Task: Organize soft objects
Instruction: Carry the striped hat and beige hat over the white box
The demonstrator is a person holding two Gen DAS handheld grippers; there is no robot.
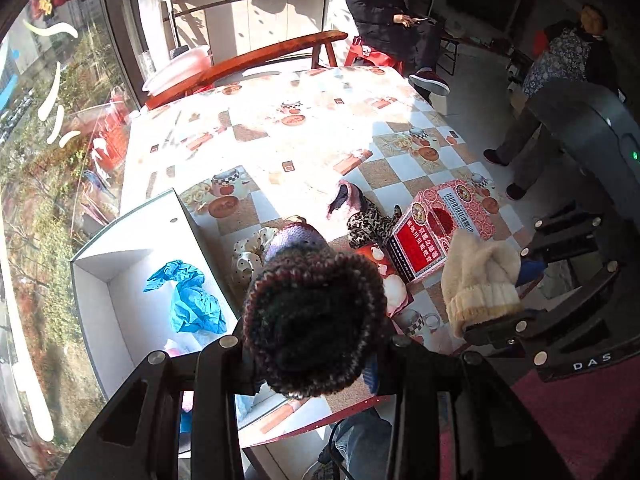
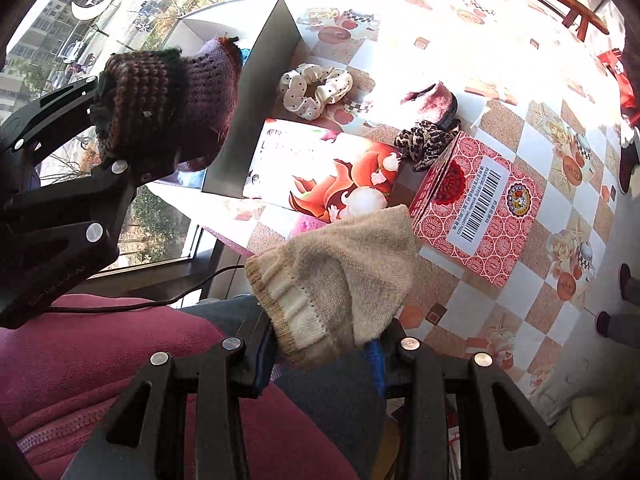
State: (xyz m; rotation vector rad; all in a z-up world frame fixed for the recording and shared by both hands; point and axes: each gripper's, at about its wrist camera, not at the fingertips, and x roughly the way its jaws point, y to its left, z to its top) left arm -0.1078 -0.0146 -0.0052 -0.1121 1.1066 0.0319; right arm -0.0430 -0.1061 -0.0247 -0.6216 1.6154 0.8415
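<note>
Dark knit hat [image 1: 316, 320] hides the left gripper's [image 1: 316, 364] jaws.

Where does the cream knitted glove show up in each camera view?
Left wrist: cream glove at lower right, hanging from the right gripper.
Right wrist: bottom centre, pinched between the jaws.
Shared landmark: the red patterned box just beyond it.

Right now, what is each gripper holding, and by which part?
The left gripper holds a dark knit glove by its cuff end. The right gripper holds a cream glove by its ribbed cuff.
</note>
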